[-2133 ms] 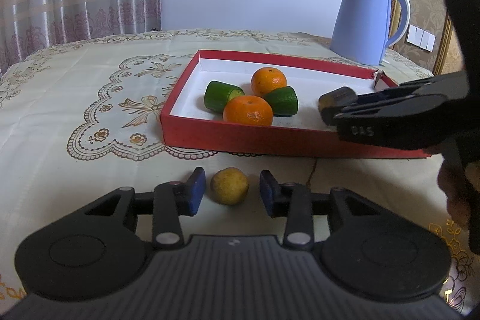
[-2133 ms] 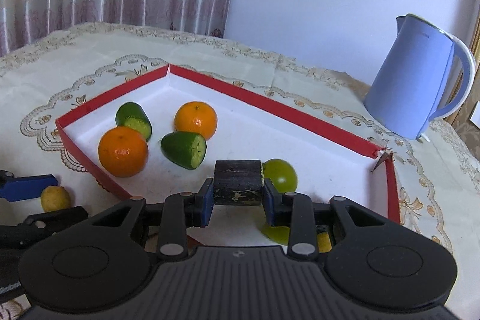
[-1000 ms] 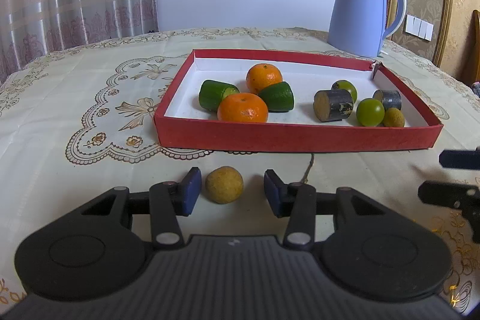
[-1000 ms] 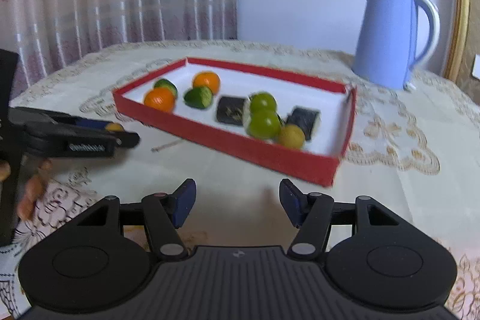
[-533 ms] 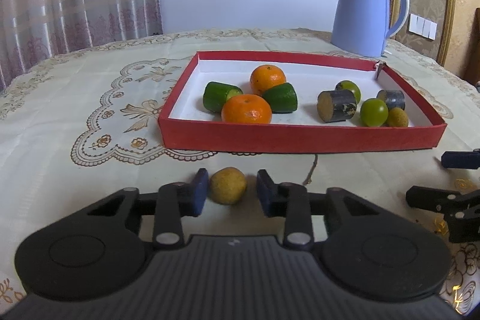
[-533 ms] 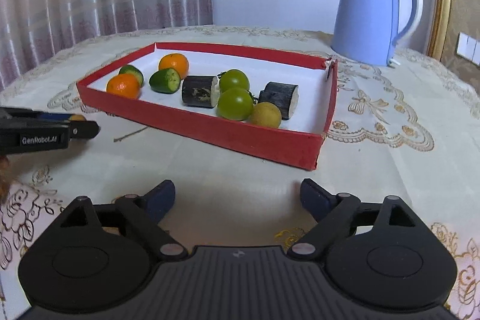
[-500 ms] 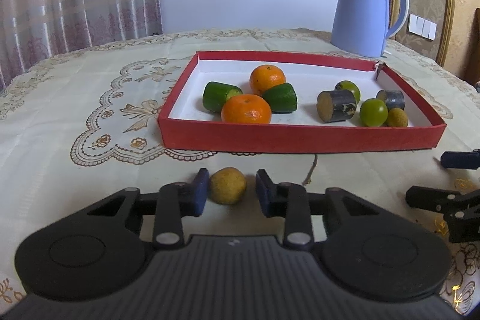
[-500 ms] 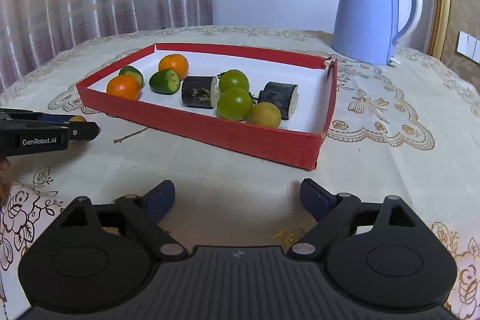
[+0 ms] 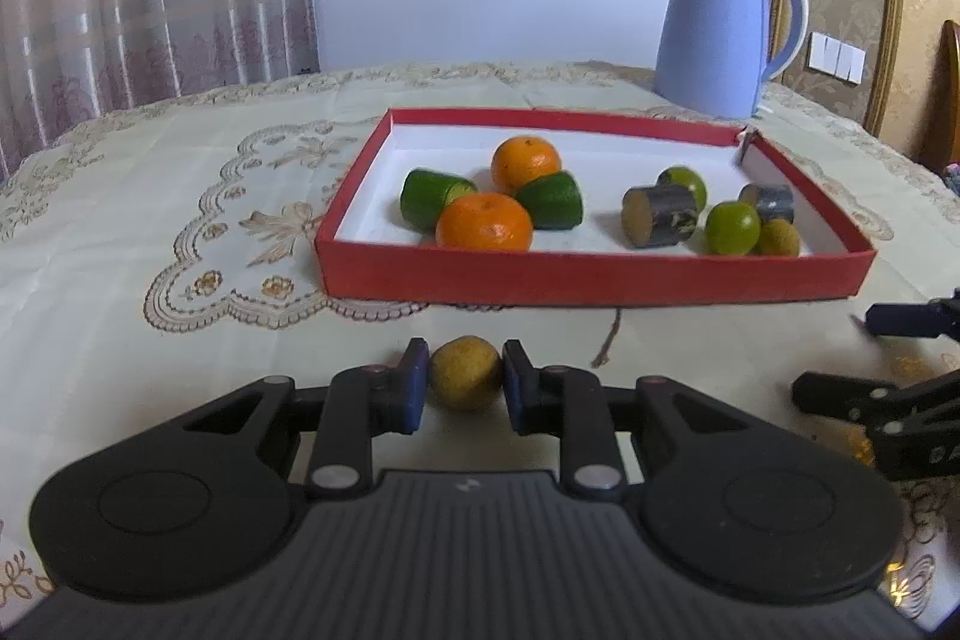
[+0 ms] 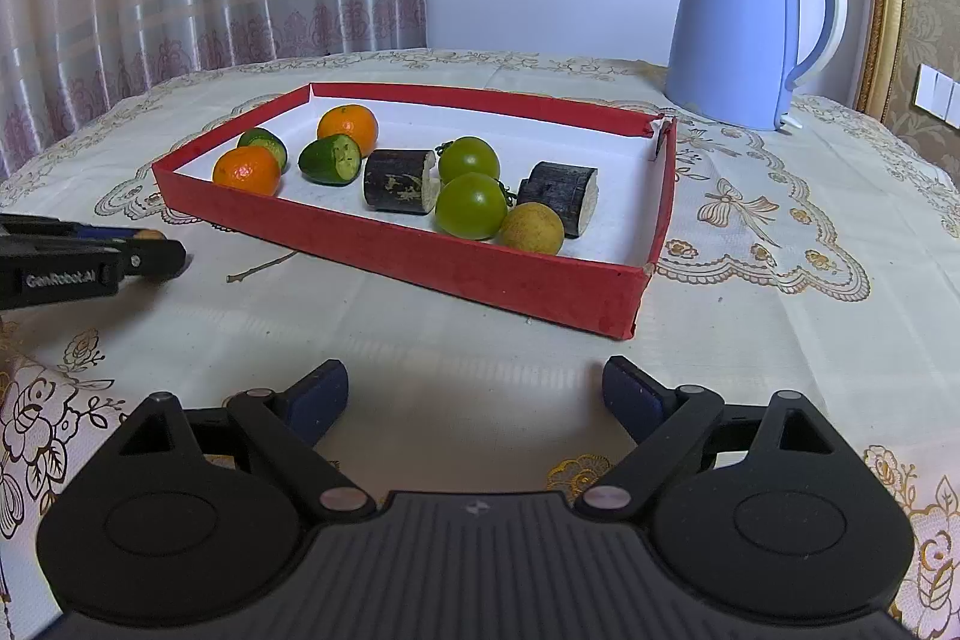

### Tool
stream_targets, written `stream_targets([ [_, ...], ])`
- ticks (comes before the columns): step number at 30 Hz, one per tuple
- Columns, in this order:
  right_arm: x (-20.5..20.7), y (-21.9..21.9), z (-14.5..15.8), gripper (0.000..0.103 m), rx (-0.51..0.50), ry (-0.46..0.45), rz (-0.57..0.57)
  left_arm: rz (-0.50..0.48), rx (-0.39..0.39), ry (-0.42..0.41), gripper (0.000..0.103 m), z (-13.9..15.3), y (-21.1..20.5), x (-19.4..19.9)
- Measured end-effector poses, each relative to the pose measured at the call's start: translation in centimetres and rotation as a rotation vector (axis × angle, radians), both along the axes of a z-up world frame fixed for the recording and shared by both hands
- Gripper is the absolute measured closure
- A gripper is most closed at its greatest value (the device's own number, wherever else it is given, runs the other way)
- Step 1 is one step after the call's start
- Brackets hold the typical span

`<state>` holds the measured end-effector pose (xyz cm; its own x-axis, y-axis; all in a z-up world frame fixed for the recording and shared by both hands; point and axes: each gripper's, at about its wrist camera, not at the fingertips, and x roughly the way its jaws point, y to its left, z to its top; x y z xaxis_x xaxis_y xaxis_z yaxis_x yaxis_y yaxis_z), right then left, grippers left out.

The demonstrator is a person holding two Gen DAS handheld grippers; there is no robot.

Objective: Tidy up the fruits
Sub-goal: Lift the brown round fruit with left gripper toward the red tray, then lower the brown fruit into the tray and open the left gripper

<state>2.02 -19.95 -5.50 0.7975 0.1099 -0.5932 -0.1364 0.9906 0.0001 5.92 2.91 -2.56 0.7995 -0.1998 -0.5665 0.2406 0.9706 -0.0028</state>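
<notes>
My left gripper [image 9: 467, 377] is shut on a small yellow-brown fruit [image 9: 467, 373] that rests on the tablecloth in front of the red tray [image 9: 588, 274]. The tray holds two oranges [image 9: 485, 222], two green cucumber pieces [image 9: 429, 197], two dark cut pieces [image 9: 659, 216], two green round fruits [image 9: 731, 227] and a yellow-brown fruit [image 9: 777, 238]. My right gripper [image 10: 475, 397] is open and empty, low over the cloth short of the tray's near right corner [image 10: 624, 301]. The left gripper also shows at the left edge of the right wrist view [image 10: 144, 250].
A light blue kettle [image 9: 723, 34] stands behind the tray at the back right. A thin twig [image 9: 607, 343] lies on the cloth before the tray. Curtains hang at the back left. The embroidered tablecloth [image 9: 180, 196] spreads left of the tray.
My left gripper's fingers have closed in onto the yellow-brown fruit. My right gripper left a dark piece in the tray, drew back out and opened wide.
</notes>
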Motion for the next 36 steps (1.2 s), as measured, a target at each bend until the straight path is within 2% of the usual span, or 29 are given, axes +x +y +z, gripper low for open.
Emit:
stream_targets([
  [5, 0.0, 0.0, 0.0, 0.010, 0.000, 0.000, 0.000, -0.029, -0.020, -0.017, 0.080, 1.6, -0.6, 0.1],
  [9, 0.0, 0.0, 0.0, 0.010, 0.000, 0.000, 0.000, -0.055, 0.002, -0.042, 0.080, 2.7, -2.0, 0.8],
  [16, 0.1, 0.0, 0.0, 0.010, 0.000, 0.001, 0.000, -0.093, -0.003, -0.028, 0.079, 3.5, -4.8, 3.6],
  [20, 0.1, 0.0, 0.0, 0.010, 0.000, 0.001, 0.000, -0.101, 0.019, -0.021, 0.079, 3.3, -6.1, 5.2],
  [30, 0.1, 0.0, 0.0, 0.010, 0.000, 0.001, 0.000, -0.096, 0.035, 0.063, 0.079, 1.7, -7.3, 8.4],
  [36, 0.1, 0.0, 0.0, 0.010, 0.000, 0.002, 0.000, -0.096, 0.064, 0.053, 0.079, 1.5, -8.1, 8.4],
])
